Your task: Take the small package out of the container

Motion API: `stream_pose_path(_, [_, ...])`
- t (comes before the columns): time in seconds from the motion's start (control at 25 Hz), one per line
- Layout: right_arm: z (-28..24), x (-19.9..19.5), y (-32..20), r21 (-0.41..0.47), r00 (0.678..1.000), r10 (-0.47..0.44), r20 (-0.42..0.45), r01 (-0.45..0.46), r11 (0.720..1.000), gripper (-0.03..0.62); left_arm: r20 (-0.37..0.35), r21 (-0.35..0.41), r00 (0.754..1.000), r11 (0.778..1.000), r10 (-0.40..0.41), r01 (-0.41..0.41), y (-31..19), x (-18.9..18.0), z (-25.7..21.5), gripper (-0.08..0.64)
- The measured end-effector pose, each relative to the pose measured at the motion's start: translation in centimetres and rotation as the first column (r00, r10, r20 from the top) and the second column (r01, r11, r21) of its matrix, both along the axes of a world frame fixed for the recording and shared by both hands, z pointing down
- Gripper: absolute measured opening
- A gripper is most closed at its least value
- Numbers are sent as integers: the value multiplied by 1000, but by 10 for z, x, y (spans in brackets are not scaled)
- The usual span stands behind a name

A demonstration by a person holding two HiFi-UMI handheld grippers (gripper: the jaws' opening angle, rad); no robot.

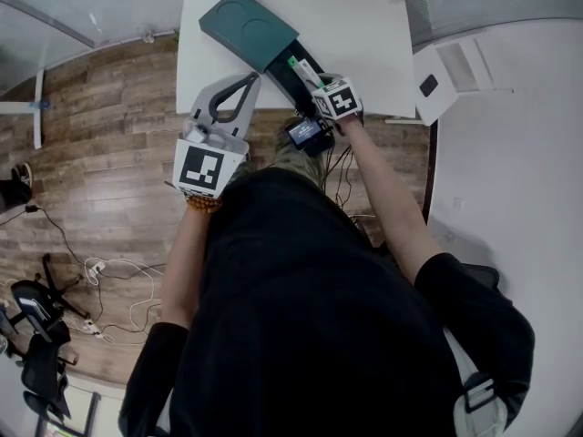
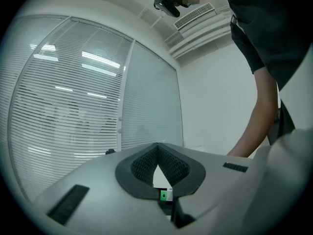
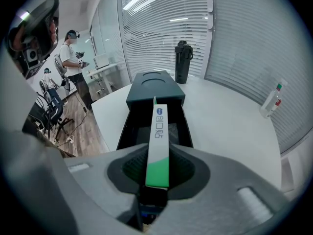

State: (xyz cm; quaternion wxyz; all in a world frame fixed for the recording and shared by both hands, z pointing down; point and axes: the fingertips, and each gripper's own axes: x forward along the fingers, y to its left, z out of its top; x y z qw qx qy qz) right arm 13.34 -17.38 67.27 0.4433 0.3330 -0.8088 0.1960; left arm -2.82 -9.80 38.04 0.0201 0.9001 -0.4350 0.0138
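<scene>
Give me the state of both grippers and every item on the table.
left gripper: shut, empty, pointing level.
right gripper: shut on the small package, angled downward.
small package: clamped edge-up, over the container's open compartment.
container: open, dark compartment exposed.
black bottle: upright, lid on.

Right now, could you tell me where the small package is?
In the right gripper view, the small package is clamped by the right gripper at the open container on the table.
</scene>
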Motion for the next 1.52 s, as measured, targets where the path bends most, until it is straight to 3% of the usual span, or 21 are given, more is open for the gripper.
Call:
stream_pose_path(0.56, [-16,-10,14,20,999,-3,46,2,1000,84,7,-3,1000,1000,14,-14,3,3,1,8])
stream_pose_path(1.52, [-61,5,7,100,984,88,155,-105,989,86,18,-1,999,999,48,-48,8,16,0,8])
